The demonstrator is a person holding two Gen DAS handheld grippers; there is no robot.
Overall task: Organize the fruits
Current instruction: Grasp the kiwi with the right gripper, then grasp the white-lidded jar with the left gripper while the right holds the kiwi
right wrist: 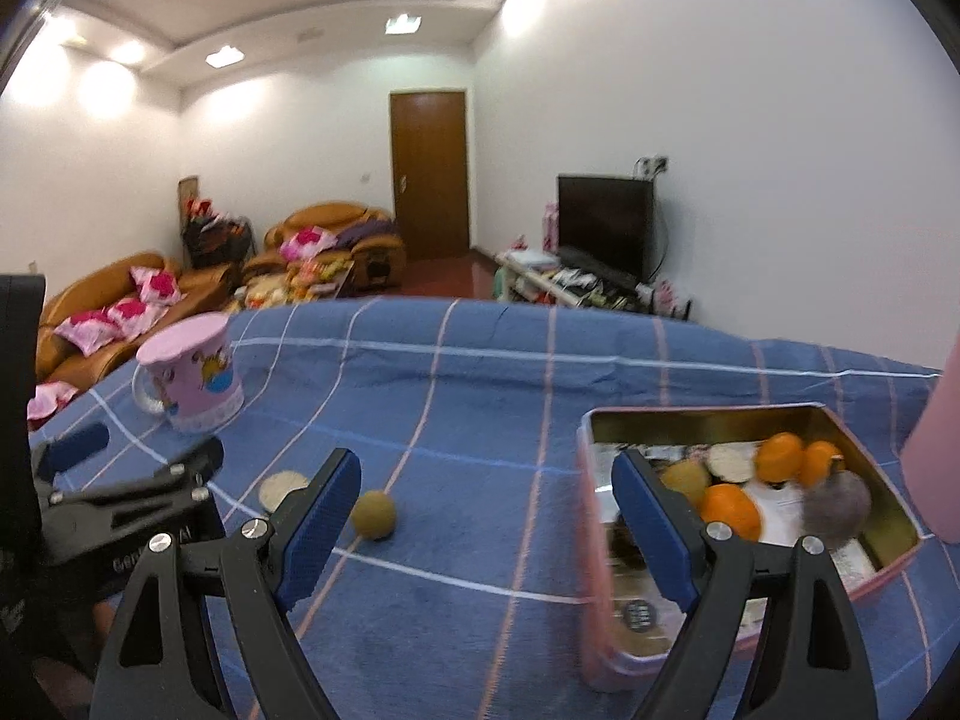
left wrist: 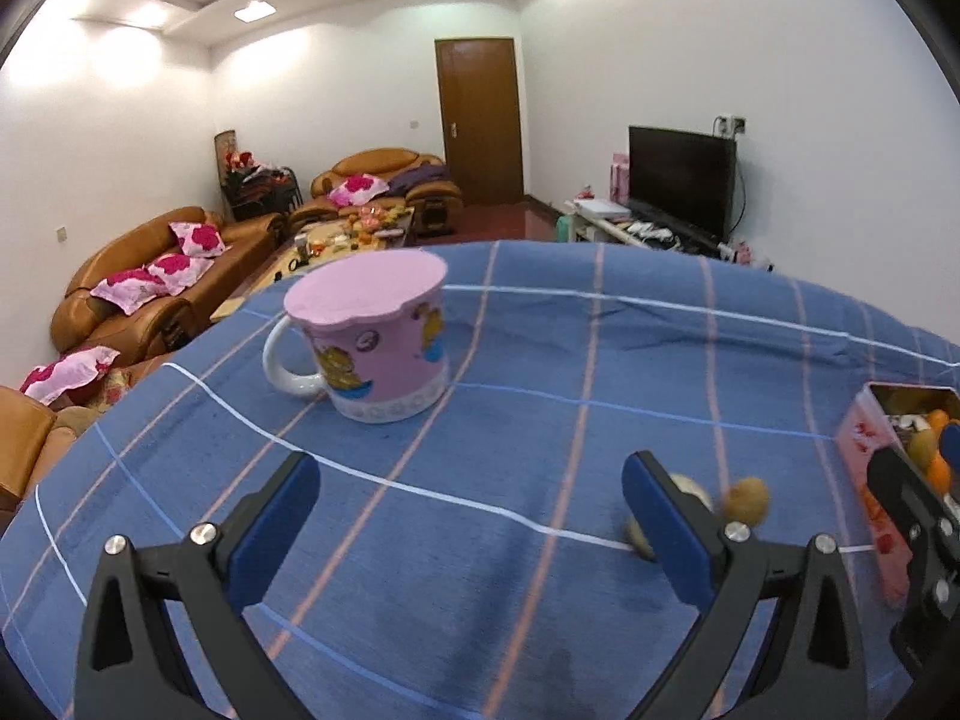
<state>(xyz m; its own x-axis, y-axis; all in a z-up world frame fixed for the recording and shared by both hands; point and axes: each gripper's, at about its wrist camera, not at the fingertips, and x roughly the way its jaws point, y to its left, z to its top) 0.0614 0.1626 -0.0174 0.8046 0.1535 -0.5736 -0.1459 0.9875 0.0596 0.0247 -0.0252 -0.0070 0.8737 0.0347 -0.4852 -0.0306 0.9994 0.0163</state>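
Note:
A small round brown fruit (right wrist: 373, 515) lies on the blue checked cloth, just left of my right gripper's left finger; it also shows as the brown fruit (left wrist: 746, 501) in the left wrist view. A pale round piece (right wrist: 282, 489) lies beside it. The pink tin (right wrist: 708, 415) on the right holds oranges (right wrist: 729, 510), a tan fruit and a grey fuzzy one (right wrist: 837, 504). My right gripper (right wrist: 489, 516) is open and empty, its right finger over the tin's near left corner. My left gripper (left wrist: 474, 516) is open and empty over bare cloth.
A pink mug (left wrist: 366, 336) with a white handle and a pink lid stands at the far left of the table. A pink shape (right wrist: 936, 450) rises at the right edge. Sofas, a door and a TV lie beyond the table's far edge.

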